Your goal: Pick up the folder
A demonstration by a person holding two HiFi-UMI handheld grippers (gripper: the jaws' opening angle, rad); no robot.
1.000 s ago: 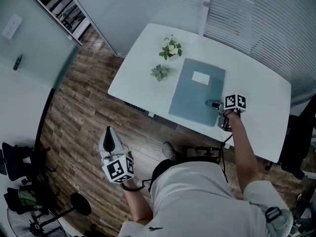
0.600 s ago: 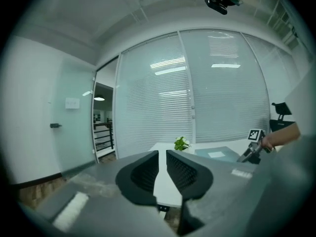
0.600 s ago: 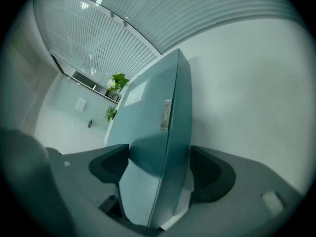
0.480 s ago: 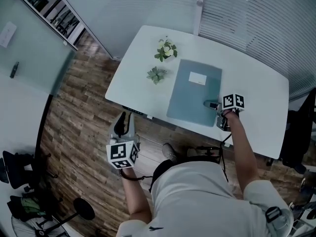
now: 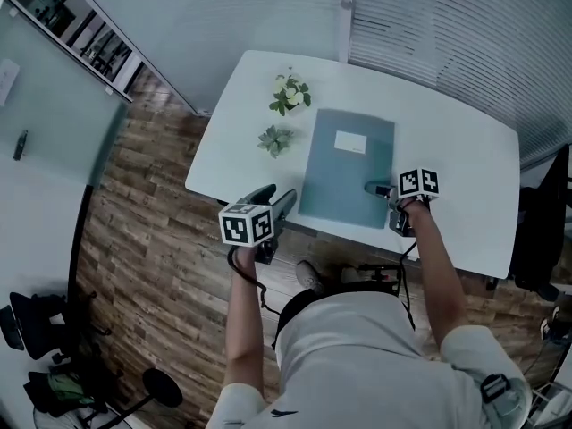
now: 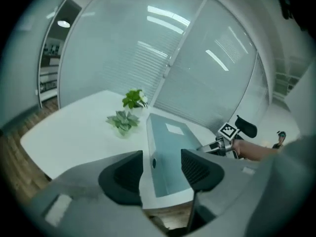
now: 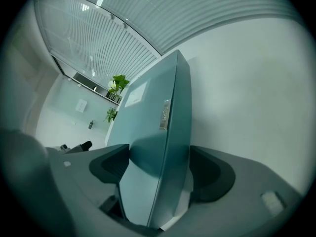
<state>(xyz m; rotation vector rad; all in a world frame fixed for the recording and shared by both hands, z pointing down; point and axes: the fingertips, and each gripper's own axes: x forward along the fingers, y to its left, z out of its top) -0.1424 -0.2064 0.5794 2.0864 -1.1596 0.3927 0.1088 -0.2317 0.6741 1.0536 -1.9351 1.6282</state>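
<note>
white table [image 5: 465, 155] fills the middle, and the blue-grey folder [image 5: 344, 177] lies flat on it, its near end right at the table's near edge. the right gripper [image 5: 375, 189] is clamped on the folder's near right edge, a pad on each side of the cover. the left gripper [image 5: 279, 200] hangs off the folder's near left corner; its jaws have just been opening and stand spread, nothing between them. the folder looks thick, stiff and smooth, probably hefty and apt to slip or swing from one pinch, so a second hold on the near left edge seems wise.
</note>
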